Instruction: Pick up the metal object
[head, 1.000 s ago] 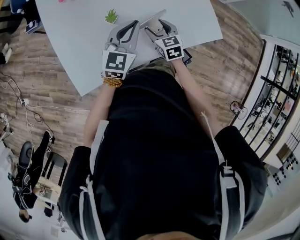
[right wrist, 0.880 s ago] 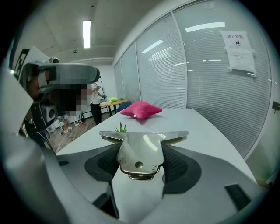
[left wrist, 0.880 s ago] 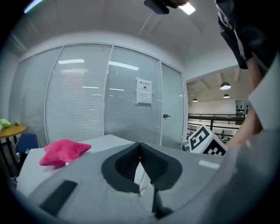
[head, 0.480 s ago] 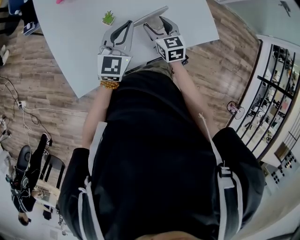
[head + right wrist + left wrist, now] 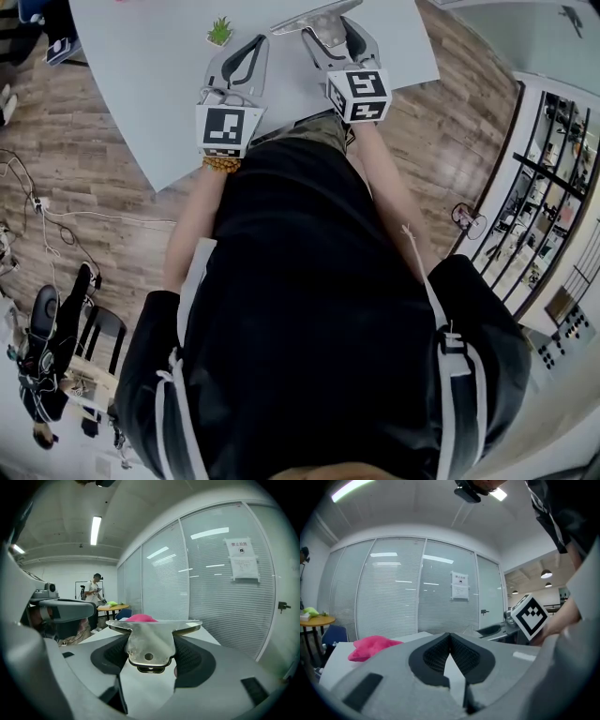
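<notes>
The metal object [image 5: 309, 16] is a flat, shiny T-shaped plate with a small hole. My right gripper [image 5: 328, 23] is shut on it and holds it above the far part of the white table [image 5: 141, 94]. In the right gripper view the metal object [image 5: 150, 641] sits clamped between the dark ribbed pads, its wide bar pointing away. My left gripper [image 5: 253, 44] hovers beside it on the left. In the left gripper view the left gripper [image 5: 450, 638] is shut, its pads touching with nothing between them.
A small green potted plant [image 5: 220, 33] stands on the table left of the left gripper. A pink cloth [image 5: 375, 647] lies farther out on the table. A dark item [image 5: 314, 120] sits at the table's near edge. A glass wall stands beyond the table, and a distant person [image 5: 96, 595] stands by a round table.
My right gripper has moved up and to the right in the head view, carrying the metal plate farther over the table. The left gripper has shifted only slightly.
</notes>
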